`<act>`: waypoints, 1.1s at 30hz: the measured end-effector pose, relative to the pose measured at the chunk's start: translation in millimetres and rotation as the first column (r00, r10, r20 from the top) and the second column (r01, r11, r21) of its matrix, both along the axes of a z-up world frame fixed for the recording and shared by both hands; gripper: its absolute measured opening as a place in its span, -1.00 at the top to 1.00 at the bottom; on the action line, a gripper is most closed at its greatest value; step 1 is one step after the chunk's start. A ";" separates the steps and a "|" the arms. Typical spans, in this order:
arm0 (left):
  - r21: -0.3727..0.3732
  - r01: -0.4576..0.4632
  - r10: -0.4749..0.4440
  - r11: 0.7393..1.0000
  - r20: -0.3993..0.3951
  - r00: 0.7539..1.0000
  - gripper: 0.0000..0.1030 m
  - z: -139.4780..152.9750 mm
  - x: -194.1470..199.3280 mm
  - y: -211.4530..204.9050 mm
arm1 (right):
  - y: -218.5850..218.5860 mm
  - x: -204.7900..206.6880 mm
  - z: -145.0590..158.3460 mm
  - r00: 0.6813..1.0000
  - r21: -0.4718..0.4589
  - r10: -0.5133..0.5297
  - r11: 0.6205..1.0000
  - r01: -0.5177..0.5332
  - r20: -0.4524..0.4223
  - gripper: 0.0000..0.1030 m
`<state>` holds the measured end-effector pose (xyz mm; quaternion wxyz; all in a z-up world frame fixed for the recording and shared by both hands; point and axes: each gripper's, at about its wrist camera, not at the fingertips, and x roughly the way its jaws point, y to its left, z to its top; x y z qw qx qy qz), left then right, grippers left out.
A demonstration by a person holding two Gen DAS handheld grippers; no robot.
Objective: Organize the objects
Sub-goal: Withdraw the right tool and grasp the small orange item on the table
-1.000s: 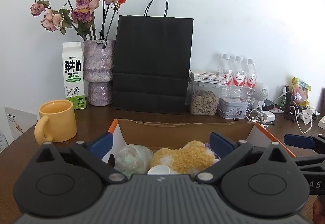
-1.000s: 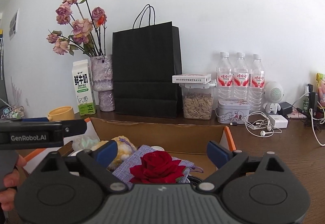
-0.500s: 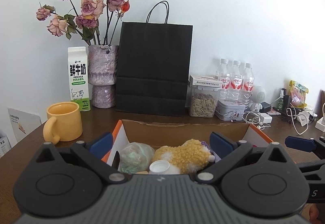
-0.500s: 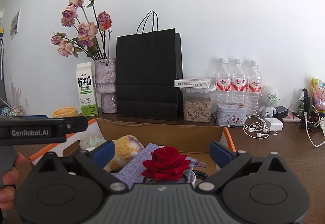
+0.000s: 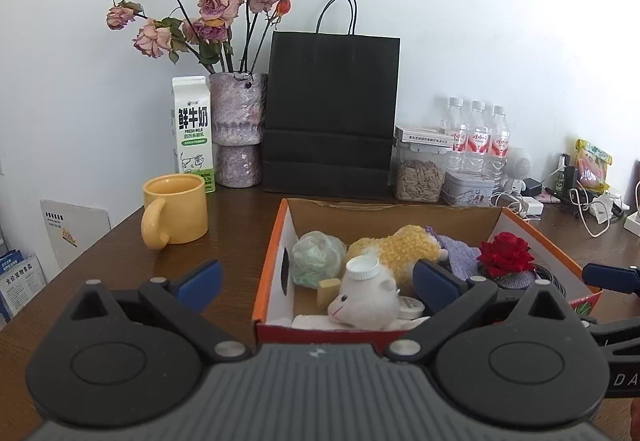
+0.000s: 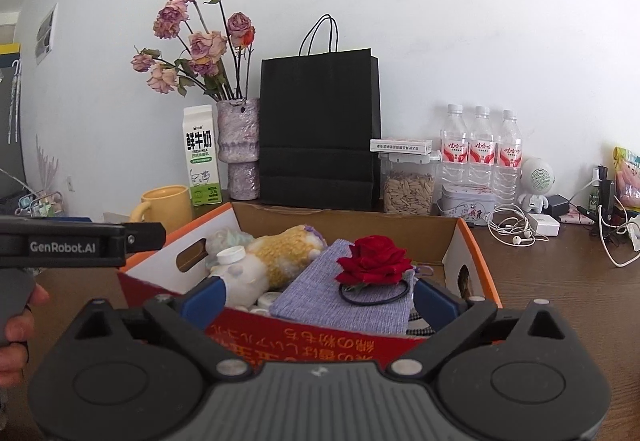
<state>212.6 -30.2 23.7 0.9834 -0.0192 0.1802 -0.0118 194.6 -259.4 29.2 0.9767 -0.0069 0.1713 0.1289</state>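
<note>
Cardboard box w/ orange rim point(image 5: 276, 241) sitting just ahead of both tools | right gripper point(image 6: 318, 293) jaws just been opening, standing wide, empty | left gripper point(image 5: 316, 277) wide, empty | step: hovering before box, picking target | next: reaching red fabric rose point(image 6: 374, 261) ahead of right jaws

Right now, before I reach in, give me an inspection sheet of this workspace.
Surface: dark wooden table.
Job's things: cardboard box holding a plush toy, red rose, purple pouch, white-capped bottle.
Clutter: yellow mug, milk carton, vase, black bag, water bottles, seed jar.
Grippers: left hand-held gripper open; right hand-held gripper open, empty.
Cables: earphones, chargers at right.
Surroundings: white wall.
</note>
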 end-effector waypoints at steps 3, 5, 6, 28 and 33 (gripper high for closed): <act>0.003 -0.014 0.014 1.000 -0.011 1.000 -1.00 -3.6 -9.5 8.8 | 8.2 -8.7 -3.4 1.000 -0.012 0.021 1.000 -0.021 -0.017 -0.95; 0.004 -0.023 0.023 1.000 -0.023 0.999 -1.00 -6.7 -15.3 15.2 | 14.9 -12.4 -7.1 0.999 -0.021 0.037 0.999 -0.037 -0.032 -0.95; 0.006 -0.026 0.026 1.000 -0.030 0.999 -1.00 -8.5 -17.6 18.2 | 18.1 -13.9 -9.1 0.998 -0.025 0.044 0.999 -0.045 -0.041 -0.95; 0.025 -0.032 0.036 0.999 -0.185 0.982 -1.00 -39.0 -50.2 61.4 | 91.7 6.6 -50.5 0.936 -0.080 0.217 0.966 -0.248 -0.277 0.48; 0.024 -0.028 0.032 0.999 -0.197 0.980 -1.00 -40.8 -47.2 59.4 | 93.7 5.5 -53.0 0.933 -0.086 0.229 0.961 -0.262 -0.279 0.79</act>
